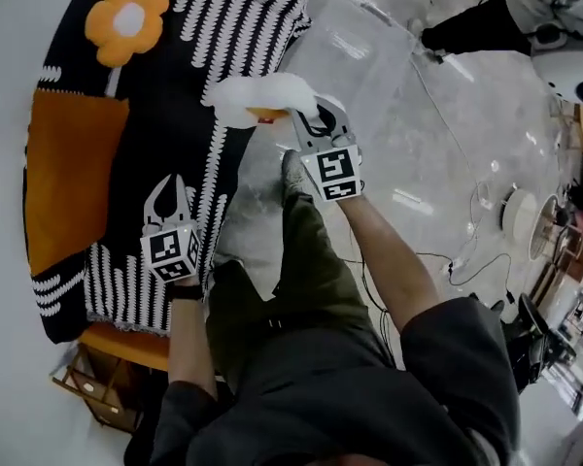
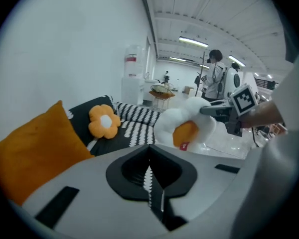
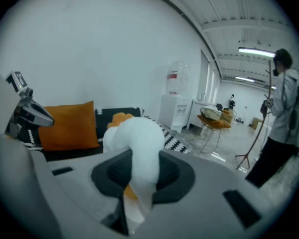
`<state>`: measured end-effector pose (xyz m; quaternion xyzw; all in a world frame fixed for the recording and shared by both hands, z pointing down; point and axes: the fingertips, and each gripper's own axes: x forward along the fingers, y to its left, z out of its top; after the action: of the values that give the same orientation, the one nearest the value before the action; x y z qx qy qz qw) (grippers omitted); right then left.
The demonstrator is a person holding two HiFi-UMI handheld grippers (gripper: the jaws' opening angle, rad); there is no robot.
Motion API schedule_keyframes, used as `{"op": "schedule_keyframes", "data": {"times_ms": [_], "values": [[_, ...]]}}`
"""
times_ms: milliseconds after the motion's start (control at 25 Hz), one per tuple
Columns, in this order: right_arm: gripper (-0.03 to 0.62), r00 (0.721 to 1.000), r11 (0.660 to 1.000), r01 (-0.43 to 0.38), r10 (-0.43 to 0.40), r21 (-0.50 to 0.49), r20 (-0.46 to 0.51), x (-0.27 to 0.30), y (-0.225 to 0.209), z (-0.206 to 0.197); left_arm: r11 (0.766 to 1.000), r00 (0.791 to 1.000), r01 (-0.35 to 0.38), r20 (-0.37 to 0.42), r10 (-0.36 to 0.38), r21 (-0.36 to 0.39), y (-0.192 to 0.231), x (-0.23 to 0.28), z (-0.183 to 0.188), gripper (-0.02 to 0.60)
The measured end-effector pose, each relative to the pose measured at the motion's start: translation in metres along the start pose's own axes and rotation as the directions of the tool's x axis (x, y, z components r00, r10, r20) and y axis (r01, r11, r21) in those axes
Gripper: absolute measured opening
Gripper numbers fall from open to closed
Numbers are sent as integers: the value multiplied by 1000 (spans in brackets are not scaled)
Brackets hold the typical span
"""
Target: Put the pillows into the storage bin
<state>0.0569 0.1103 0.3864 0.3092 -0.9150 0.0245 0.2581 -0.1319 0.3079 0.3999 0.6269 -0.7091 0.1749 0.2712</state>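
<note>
My right gripper (image 1: pixel 291 116) is shut on a white flower pillow (image 1: pixel 260 95) with an orange centre, holding it in the air between the sofa edge and a clear storage bin (image 1: pixel 369 56) on the floor. In the right gripper view the white pillow (image 3: pixel 135 148) fills the jaws of that gripper (image 3: pixel 134 195). An orange flower pillow (image 1: pixel 126 19) and an orange square pillow (image 1: pixel 73 178) lie on the black-and-white sofa cover (image 1: pixel 243 27). My left gripper (image 1: pixel 171 183) hovers over the sofa, shut (image 2: pixel 152 180) with nothing in it.
A wooden side table (image 1: pixel 107 382) stands by the sofa's near end. Cables and a round fan (image 1: pixel 520 216) lie on the pale floor to the right. A person (image 3: pixel 284 113) stands farther off, near a wire chair (image 3: pixel 214 121) and a water dispenser (image 3: pixel 175 103).
</note>
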Motion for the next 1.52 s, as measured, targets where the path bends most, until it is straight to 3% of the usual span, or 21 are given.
{"op": "schedule_keyframes", "data": {"times_ms": [240,400,520,760,1080,1320,1520], "values": [[92,984,988,143,-135,63,-112,-11,-117,-72,988,988,143,-68,-139,64,-92,85,36,4],[92,964,972,216,-198,90,-180,-5,-182,-143,973,973,210,-118,-199,93,-145,146,25,4],[94,947,962,254,-226,103,-228,3,-204,-195,963,959,249,-166,-231,99,-169,181,2,4],[97,920,958,275,-237,81,-312,28,-211,-267,952,938,288,-234,-257,107,-188,222,-32,4],[112,901,962,269,-234,46,-366,32,-200,-327,944,917,313,-293,-270,110,-207,237,-66,5],[168,875,980,192,-145,54,-461,37,-159,-370,948,910,305,-322,-260,95,-194,232,-89,4],[190,851,989,137,-85,63,-517,26,-151,-388,949,914,300,-316,-255,100,-198,232,-82,4]]}}
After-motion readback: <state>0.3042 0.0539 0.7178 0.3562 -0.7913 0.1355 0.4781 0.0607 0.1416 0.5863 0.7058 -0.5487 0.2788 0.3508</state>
